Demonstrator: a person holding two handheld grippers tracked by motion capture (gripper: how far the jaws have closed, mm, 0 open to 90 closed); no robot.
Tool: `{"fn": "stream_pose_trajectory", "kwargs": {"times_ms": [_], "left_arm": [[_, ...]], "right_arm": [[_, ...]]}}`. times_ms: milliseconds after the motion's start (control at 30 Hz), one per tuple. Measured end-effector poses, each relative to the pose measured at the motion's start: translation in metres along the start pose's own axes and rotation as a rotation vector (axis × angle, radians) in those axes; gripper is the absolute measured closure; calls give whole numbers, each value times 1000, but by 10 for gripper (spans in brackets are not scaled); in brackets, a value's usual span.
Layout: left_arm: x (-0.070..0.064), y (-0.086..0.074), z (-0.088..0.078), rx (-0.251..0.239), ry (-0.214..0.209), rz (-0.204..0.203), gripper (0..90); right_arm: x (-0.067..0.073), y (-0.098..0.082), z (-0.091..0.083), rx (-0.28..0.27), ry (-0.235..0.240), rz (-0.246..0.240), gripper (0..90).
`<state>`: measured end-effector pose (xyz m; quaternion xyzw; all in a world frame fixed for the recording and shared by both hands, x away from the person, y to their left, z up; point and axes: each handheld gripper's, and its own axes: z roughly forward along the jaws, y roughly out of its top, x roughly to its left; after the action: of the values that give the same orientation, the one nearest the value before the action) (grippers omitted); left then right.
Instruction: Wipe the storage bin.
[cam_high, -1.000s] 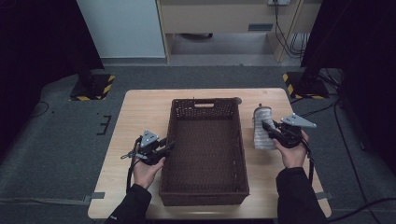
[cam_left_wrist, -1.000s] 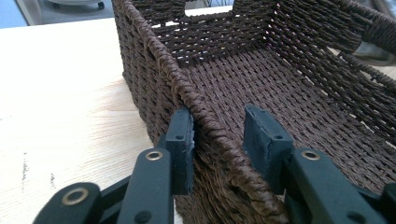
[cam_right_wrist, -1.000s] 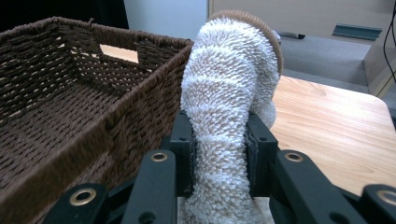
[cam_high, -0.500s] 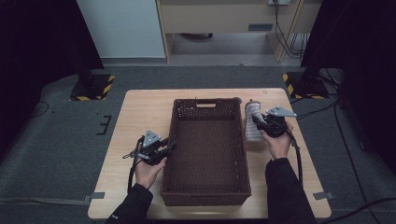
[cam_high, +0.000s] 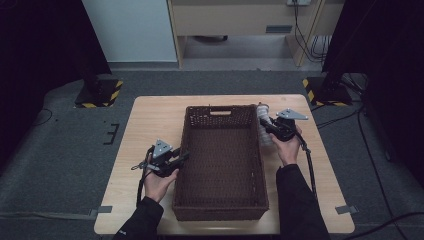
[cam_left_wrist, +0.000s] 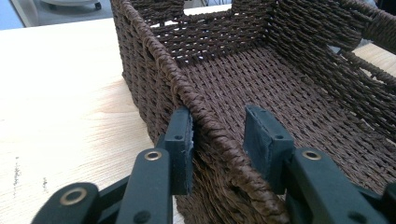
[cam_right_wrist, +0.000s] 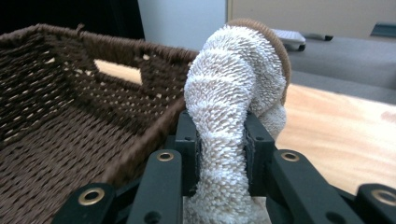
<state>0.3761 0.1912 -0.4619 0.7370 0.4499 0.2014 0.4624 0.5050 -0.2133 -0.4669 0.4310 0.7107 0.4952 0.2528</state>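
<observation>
just wicker basket (cam_high: 220, 165), bare inside

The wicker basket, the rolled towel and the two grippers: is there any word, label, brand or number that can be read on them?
None: no readable text on the wicker basket, the rolled towel, the left gripper or the right gripper.

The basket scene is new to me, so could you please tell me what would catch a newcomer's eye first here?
First comes the big dark woven basket, empty, in the middle of the pale wooden table. Next is the fluffy white sock just outside the basket's right wall, pinched between the right tongs, whose jaws have just been closing on it. The left tongs straddle the basket's left rim, one jaw outside, one inside.
</observation>
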Motion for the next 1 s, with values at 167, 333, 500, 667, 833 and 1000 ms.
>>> {"fn": "stream_pose_trajectory", "kwargs": {"times_ms": [167, 333, 500, 667, 833, 1000], "left_arm": [[0, 0, 0, -1, -3, 1, 616], [1, 0, 0, -3, -5, 3, 613], [1, 0, 0, -5, -6, 3, 611], [0, 0, 0, -5, -4, 6, 609], [1, 0, 1, -6, -6, 4, 607], [1, -1, 1, -8, -11, 2, 604]], "right_arm": [[-3, 1, 7, -15, 2, 3, 737], [-4, -20, 26, 100, 0, -8, 740], [-2, -39, 37, 145, 2, 35, 739], [-4, -20, 19, 47, 21, 83, 742], [-5, 3, 4, -73, 11, 77, 742], [-2, -9, 20, 37, -5, 25, 742]]}}
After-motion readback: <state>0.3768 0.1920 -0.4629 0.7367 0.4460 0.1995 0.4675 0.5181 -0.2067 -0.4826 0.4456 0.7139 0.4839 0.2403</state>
